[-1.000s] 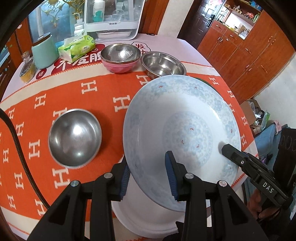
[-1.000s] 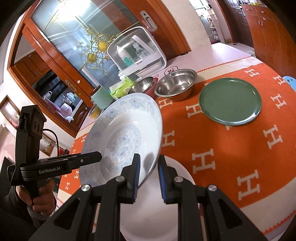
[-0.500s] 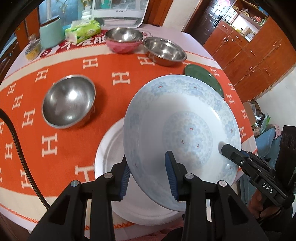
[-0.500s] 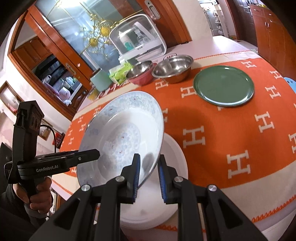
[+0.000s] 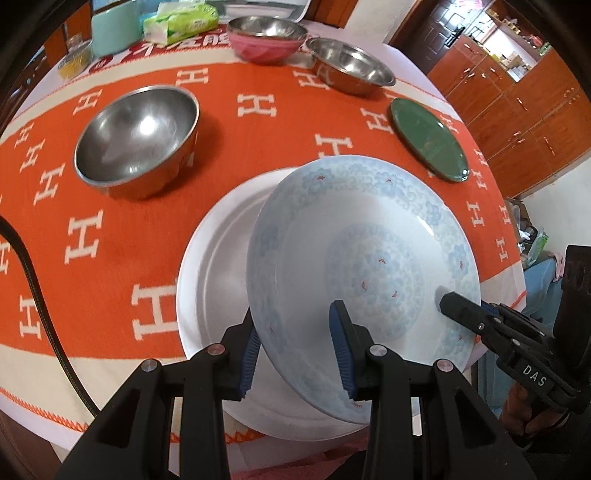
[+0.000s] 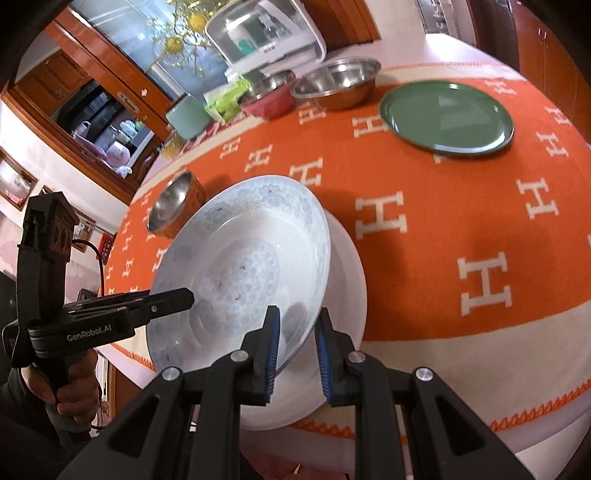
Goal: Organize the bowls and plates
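A blue-patterned white plate [image 5: 369, 258] [image 6: 243, 273] hangs tilted just above a plain white plate [image 5: 218, 266] [image 6: 347, 295] near the table's front edge. My left gripper [image 5: 295, 350] is shut on the patterned plate's near rim. My right gripper [image 6: 295, 354] is shut on the opposite rim, and its finger shows at the right of the left wrist view. A green plate [image 5: 428, 140] [image 6: 447, 118] lies farther back on the right. A steel bowl [image 5: 136, 136] [image 6: 173, 206] stands to the left.
A pink bowl [image 5: 266, 40] and another steel bowl [image 5: 351, 70] stand at the back of the orange tablecloth [image 5: 258, 133], beside a tissue pack [image 5: 181, 22] and a mint canister [image 5: 114, 29]. Wooden cabinets [image 5: 517, 107] line the right side.
Both grippers have come down and forward with the patterned plate. It now hangs low over the white plate, which shows more fully beneath it.
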The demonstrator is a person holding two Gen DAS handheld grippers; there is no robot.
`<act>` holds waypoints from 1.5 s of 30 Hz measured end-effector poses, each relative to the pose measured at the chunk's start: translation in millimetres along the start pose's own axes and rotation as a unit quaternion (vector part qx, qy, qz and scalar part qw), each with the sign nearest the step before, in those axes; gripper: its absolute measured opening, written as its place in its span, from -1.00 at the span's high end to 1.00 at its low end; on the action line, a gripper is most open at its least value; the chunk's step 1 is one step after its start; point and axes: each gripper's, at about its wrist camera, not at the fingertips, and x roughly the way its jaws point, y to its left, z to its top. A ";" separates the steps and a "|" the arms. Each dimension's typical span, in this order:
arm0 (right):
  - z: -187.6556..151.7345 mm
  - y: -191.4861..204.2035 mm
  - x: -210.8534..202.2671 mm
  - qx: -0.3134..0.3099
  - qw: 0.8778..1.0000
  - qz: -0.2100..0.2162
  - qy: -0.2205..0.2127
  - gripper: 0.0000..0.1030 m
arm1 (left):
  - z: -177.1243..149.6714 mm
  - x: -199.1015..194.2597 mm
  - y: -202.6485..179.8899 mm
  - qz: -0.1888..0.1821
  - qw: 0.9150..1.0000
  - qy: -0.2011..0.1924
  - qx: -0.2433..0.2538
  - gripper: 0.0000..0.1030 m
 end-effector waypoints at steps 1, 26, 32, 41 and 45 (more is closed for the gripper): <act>-1.7 -0.3 3.1 -0.002 1.000 -0.001 0.008 0.64 | -1.1 1.3 1.5 0.000 1.000 0.002 -0.003 0.32; -12.5 9.9 31.0 -0.066 0.996 -0.012 0.061 0.58 | -20.7 23.0 22.7 0.052 0.996 0.024 -0.073 0.32; -13.0 15.0 30.3 -0.070 0.995 -0.028 0.060 0.58 | -19.6 21.1 20.5 0.062 0.995 0.033 -0.067 0.29; -10.9 18.7 29.0 -0.048 0.996 -0.047 0.063 0.50 | -8.5 13.6 10.5 0.064 0.997 0.029 -0.034 -0.07; -10.6 22.8 27.7 -0.036 0.995 -0.065 0.060 0.44 | -1.6 0.3 5.4 0.052 0.999 0.012 -0.007 -0.10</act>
